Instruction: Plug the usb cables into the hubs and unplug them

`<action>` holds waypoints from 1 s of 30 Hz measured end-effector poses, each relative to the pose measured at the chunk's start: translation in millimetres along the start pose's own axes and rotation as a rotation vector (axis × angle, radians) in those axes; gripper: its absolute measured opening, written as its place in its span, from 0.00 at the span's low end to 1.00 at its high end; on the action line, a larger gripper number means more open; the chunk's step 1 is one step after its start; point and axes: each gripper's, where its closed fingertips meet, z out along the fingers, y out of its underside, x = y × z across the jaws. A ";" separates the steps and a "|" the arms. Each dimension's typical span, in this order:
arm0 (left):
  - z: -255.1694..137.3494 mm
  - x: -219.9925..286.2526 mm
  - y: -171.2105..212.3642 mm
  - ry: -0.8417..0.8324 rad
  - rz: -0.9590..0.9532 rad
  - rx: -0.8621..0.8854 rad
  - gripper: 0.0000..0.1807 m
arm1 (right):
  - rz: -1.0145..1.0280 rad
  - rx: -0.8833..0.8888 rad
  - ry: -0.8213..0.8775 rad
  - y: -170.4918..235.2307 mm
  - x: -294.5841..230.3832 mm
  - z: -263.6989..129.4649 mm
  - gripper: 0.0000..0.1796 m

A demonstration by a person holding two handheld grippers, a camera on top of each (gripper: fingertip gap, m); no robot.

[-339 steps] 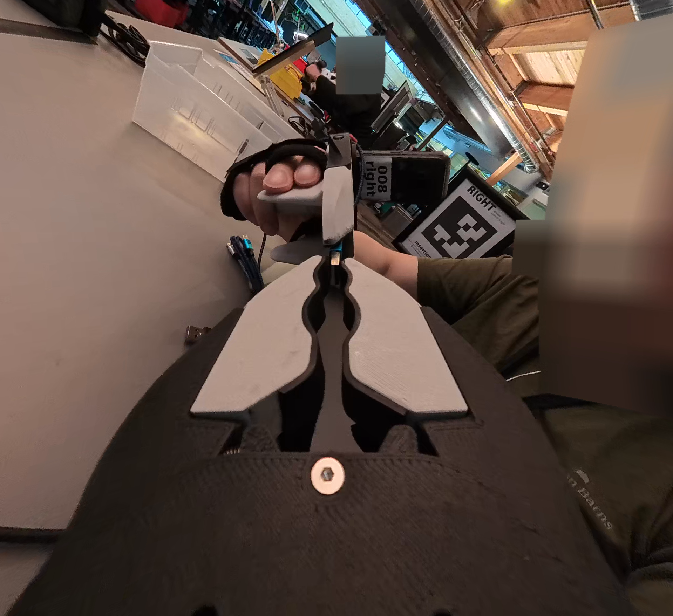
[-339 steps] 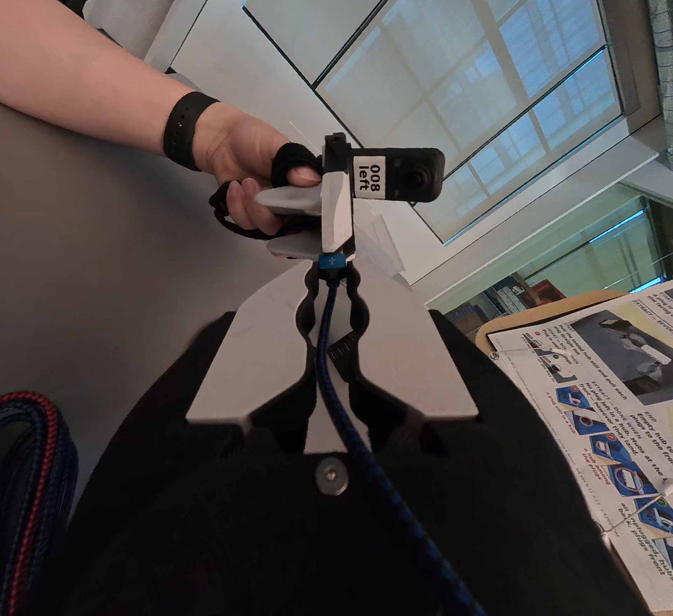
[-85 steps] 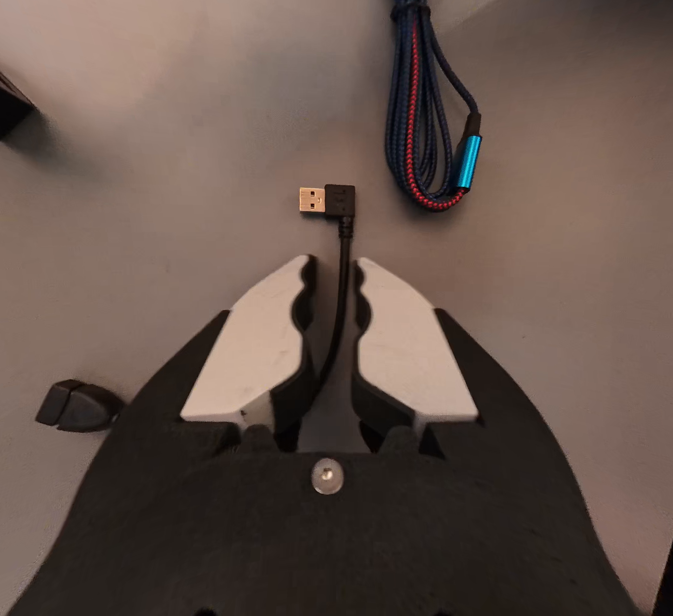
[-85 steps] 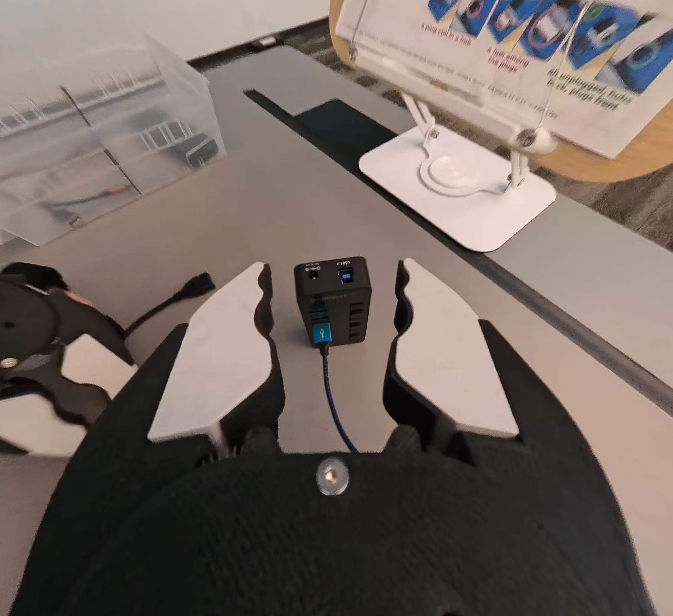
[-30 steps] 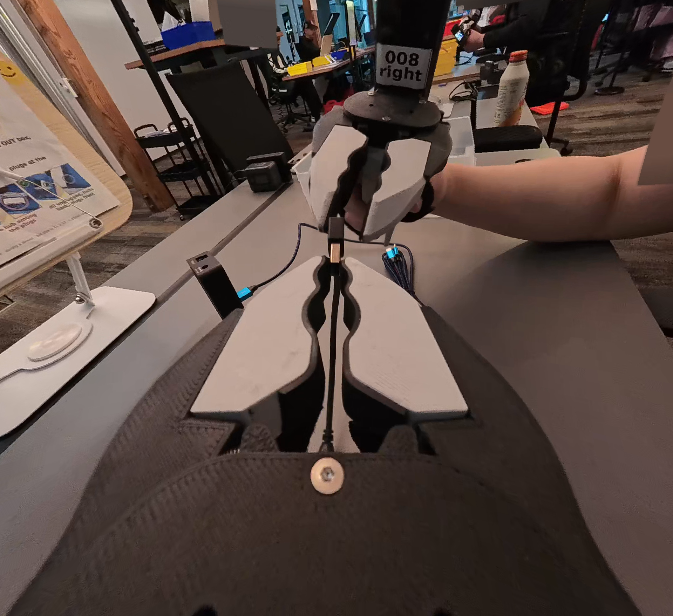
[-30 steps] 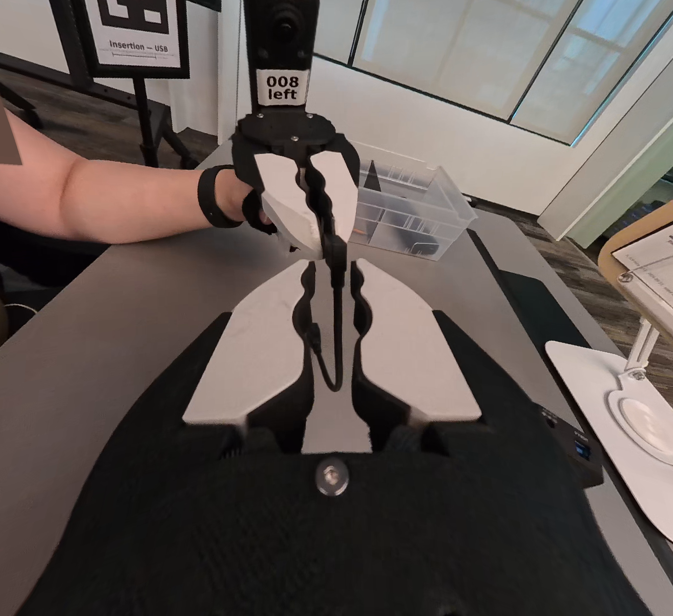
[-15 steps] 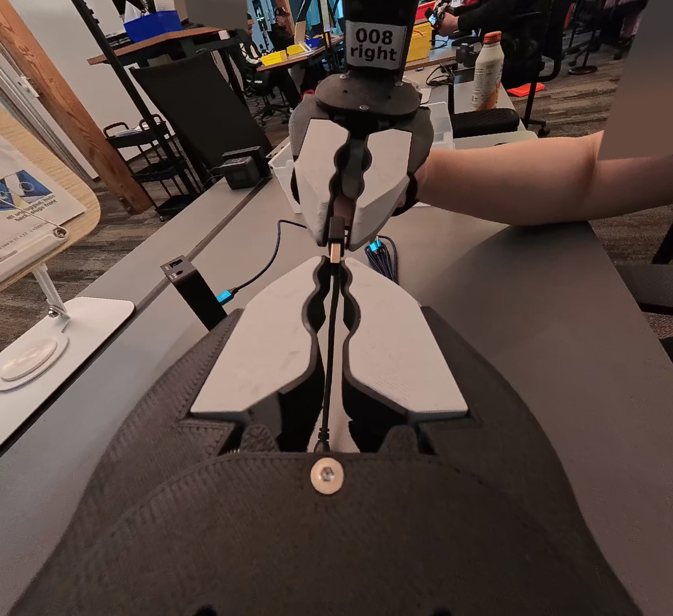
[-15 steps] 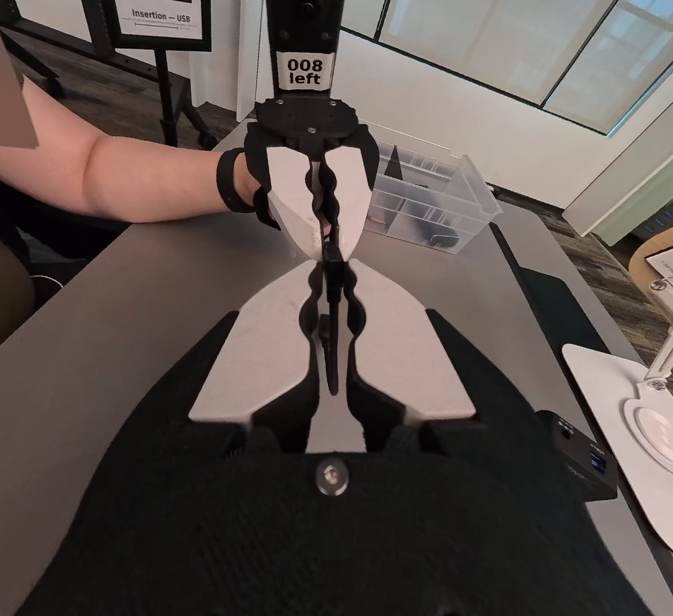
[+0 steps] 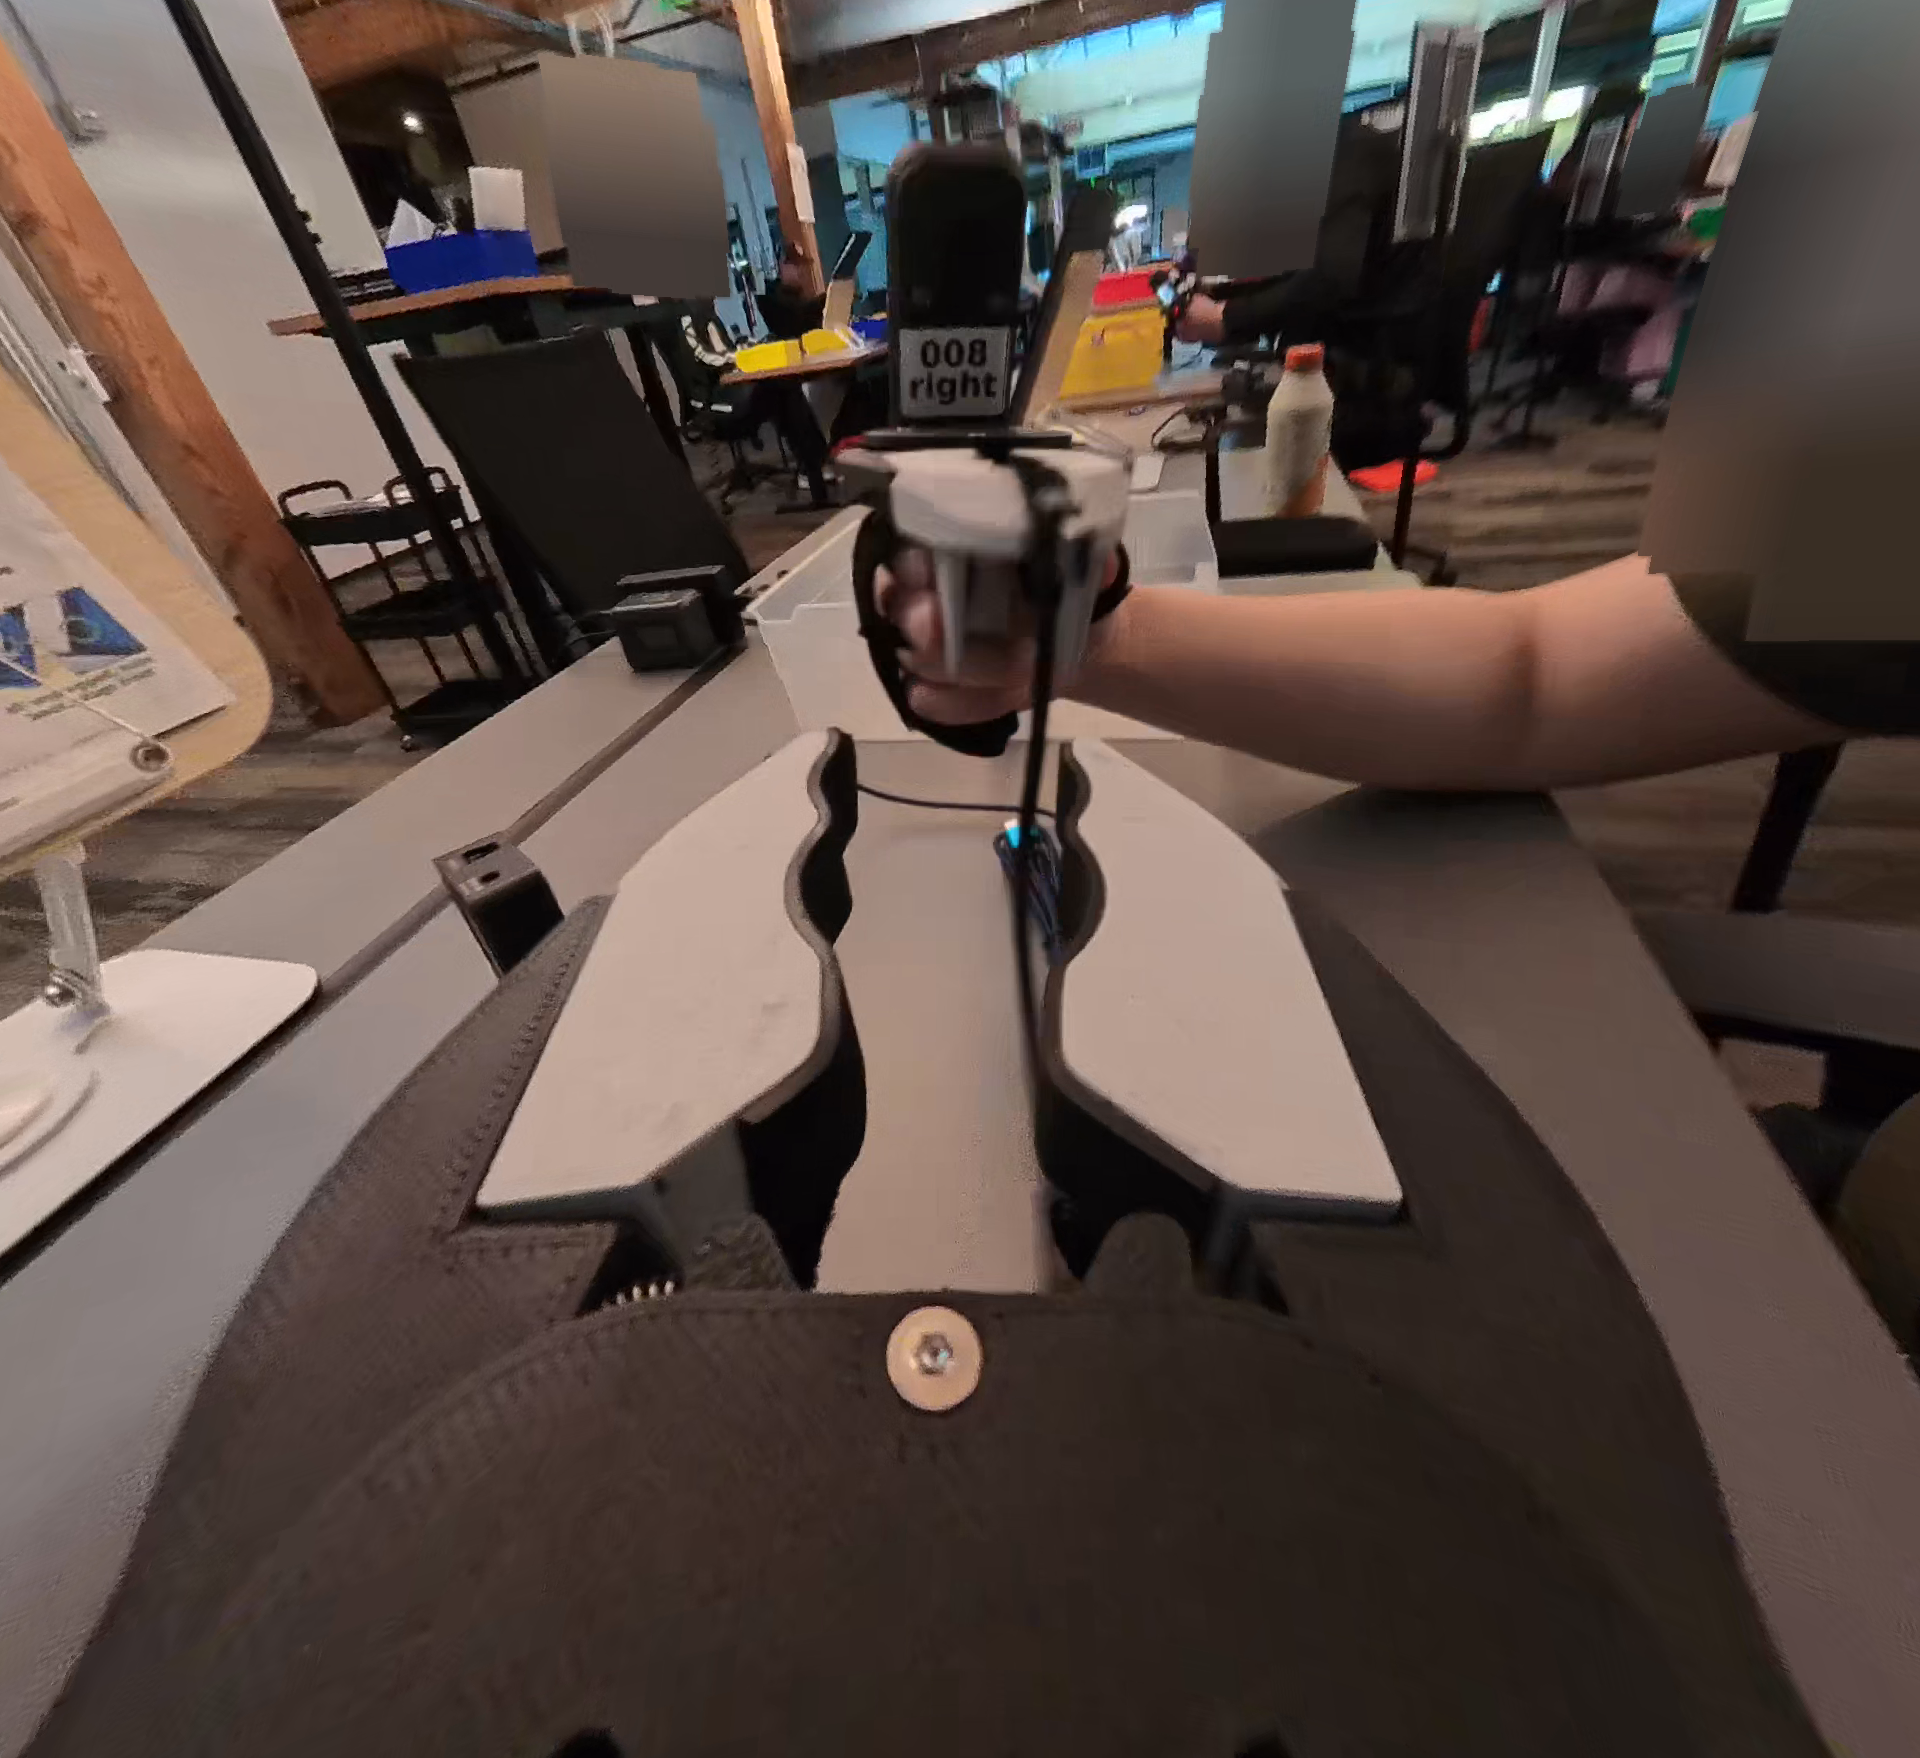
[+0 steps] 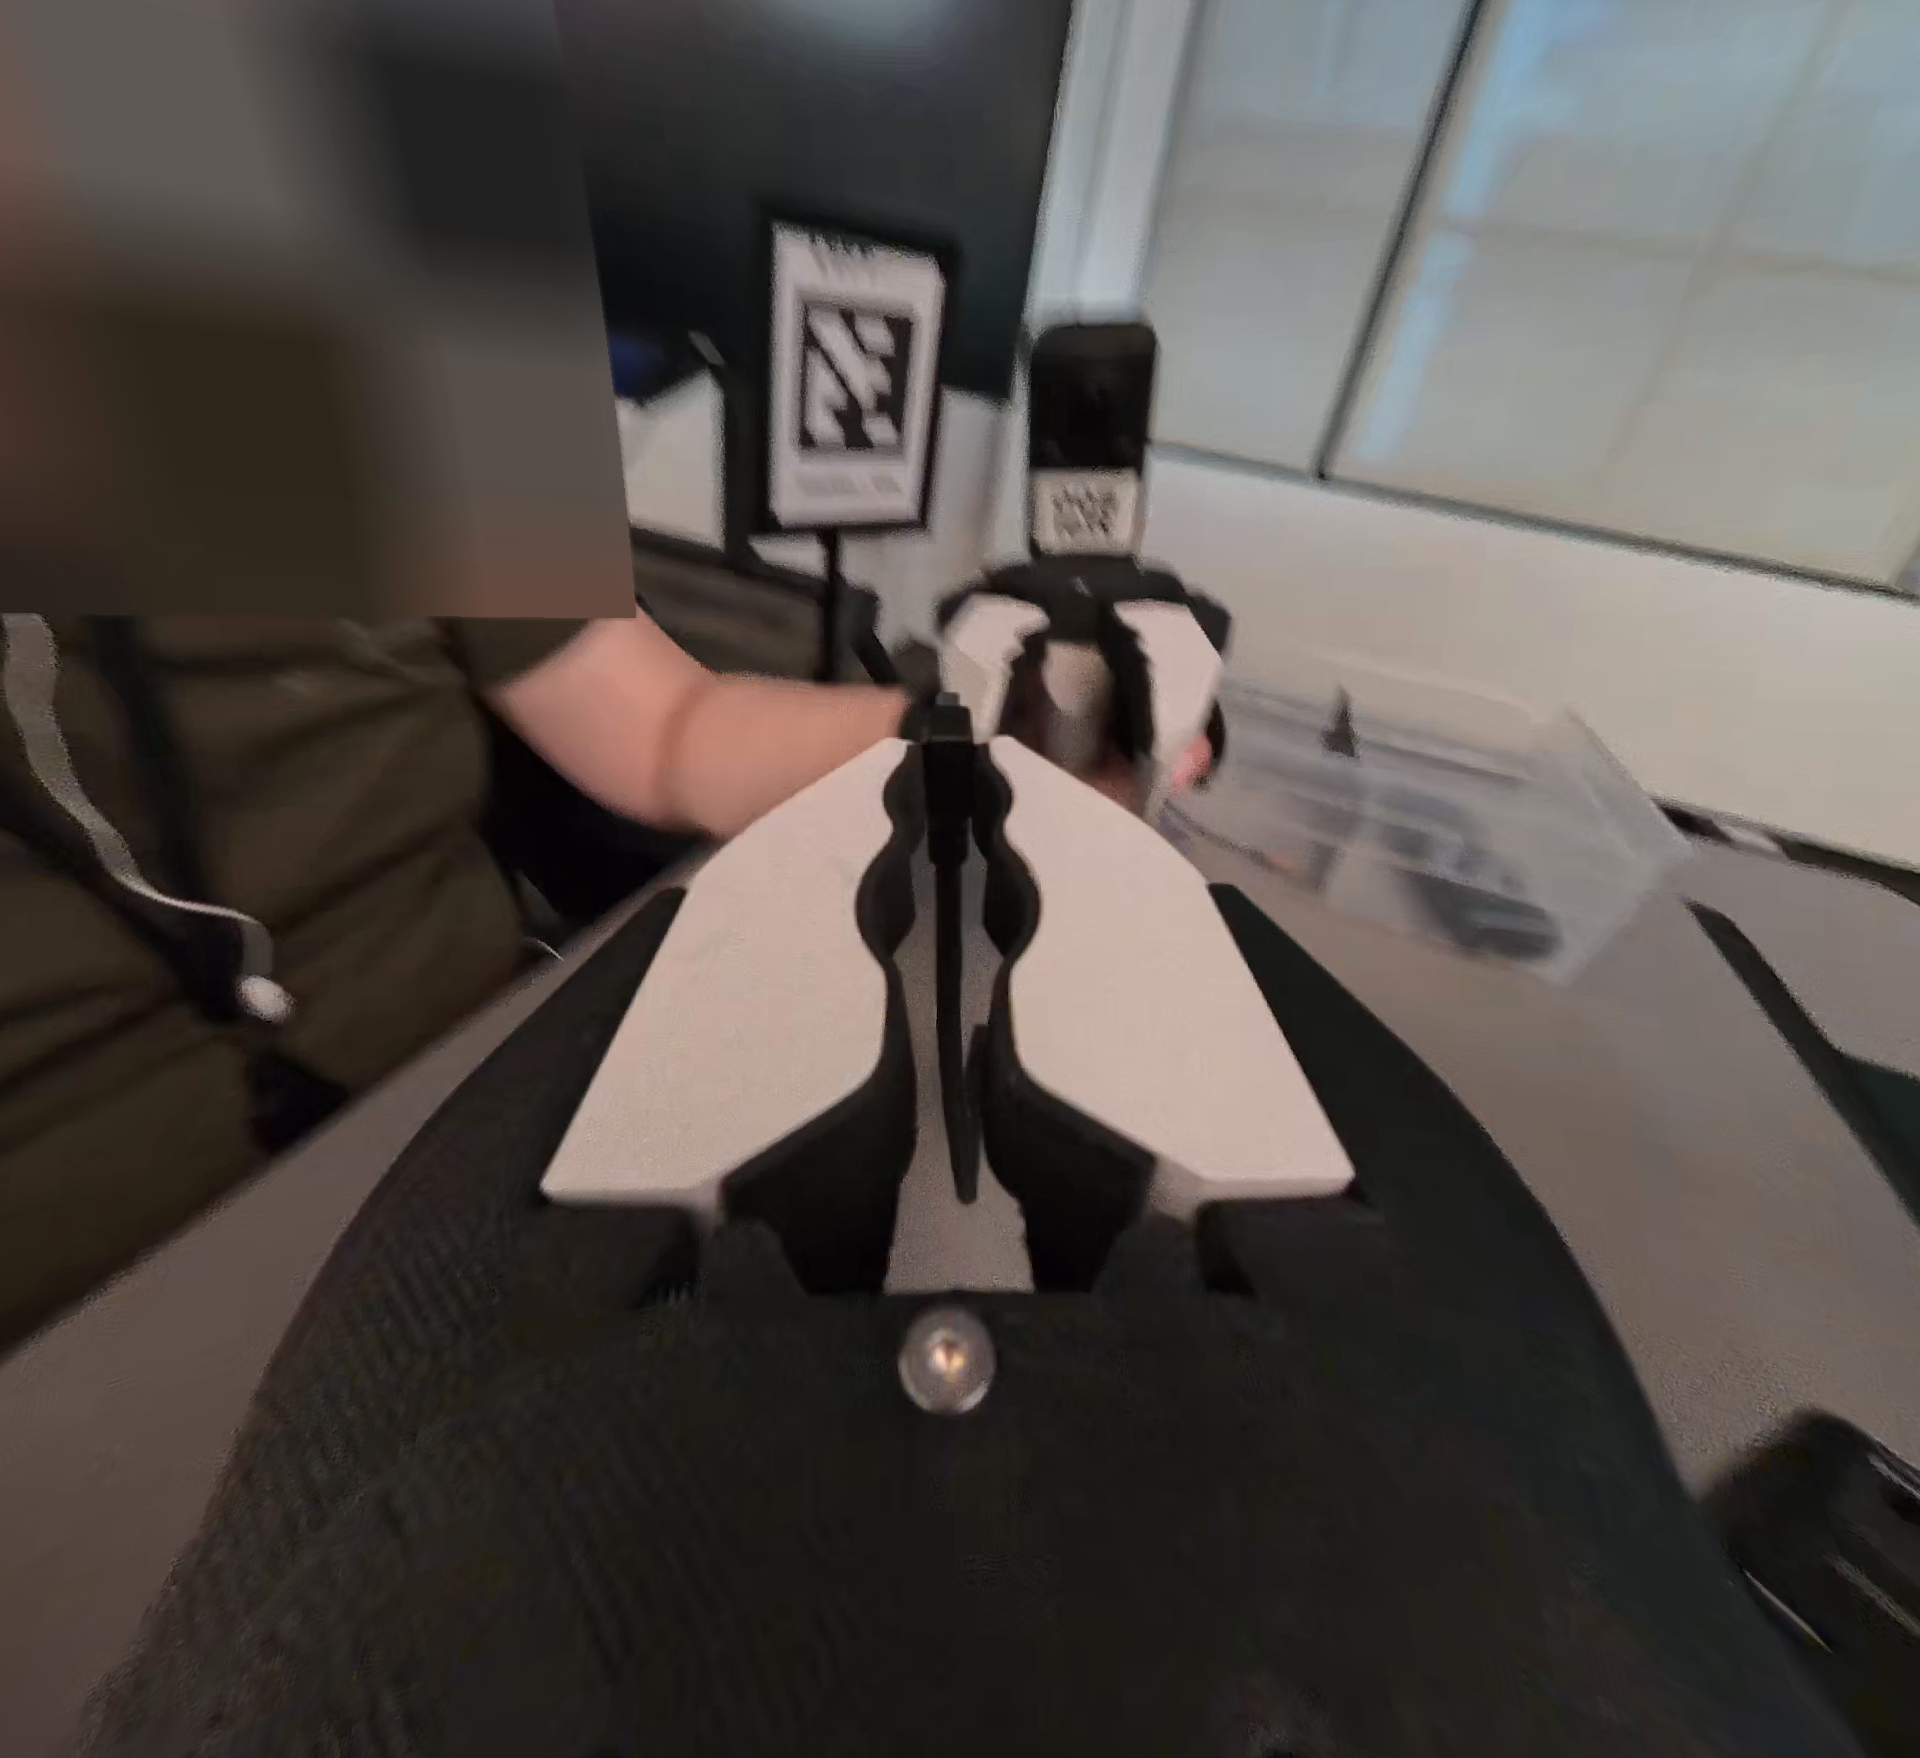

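Note:
My right gripper [image 10: 948, 747] is shut on the plug of a black USB cable [image 10: 943, 887], and the cable runs back between its fingers. In the left wrist view this cable [image 9: 1039, 669] hangs from the right gripper's grey body [image 9: 977, 503], which a hand holds above the table. My left gripper [image 9: 951, 752] is open and empty; it also shows blurred in the right wrist view [image 10: 1081, 680]. A black hub [image 9: 488, 882] stands on the table to the left of my left gripper. A blue braided cable bundle [image 9: 1029, 867] lies on the table between the two grippers.
A white stand base [image 9: 156, 1012] carrying an instruction sheet is at the far left. A clear plastic box [image 10: 1455, 835] sits behind the left gripper. A dark blurred object [image 10: 1829, 1552], probably the hub, is at the lower right. A person's arm [image 9: 1403, 680] rests on the table. Left tips to right tips: about 6 centimetres. The black hub [image 9: 488, 882] is about 20 centimetres from both grippers' fingertips.
My left gripper has opened and let go of the black cable. My right gripper has kept hold of the plug and has turned and drawn away from the left gripper.

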 end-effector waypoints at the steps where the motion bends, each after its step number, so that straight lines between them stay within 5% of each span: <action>1: -1.3 -6.0 1.7 -0.015 -0.034 0.001 0.20 | 0.022 0.079 -0.051 -12.7 -6.2 -9.2 0.05; 10: 15.6 -51.0 81.4 -0.163 -0.257 -0.187 0.24 | 0.039 0.404 -0.264 -70.2 -37.6 -53.2 0.05; 17: 18.9 -79.4 104.6 -0.357 -0.176 -0.205 0.28 | -0.011 0.368 -0.279 -81.9 -49.1 -56.4 0.05; 30: 75.1 -151.7 171.8 -0.599 -0.074 -0.618 0.32 | -0.242 0.310 -0.174 -127.5 -82.8 -78.8 0.05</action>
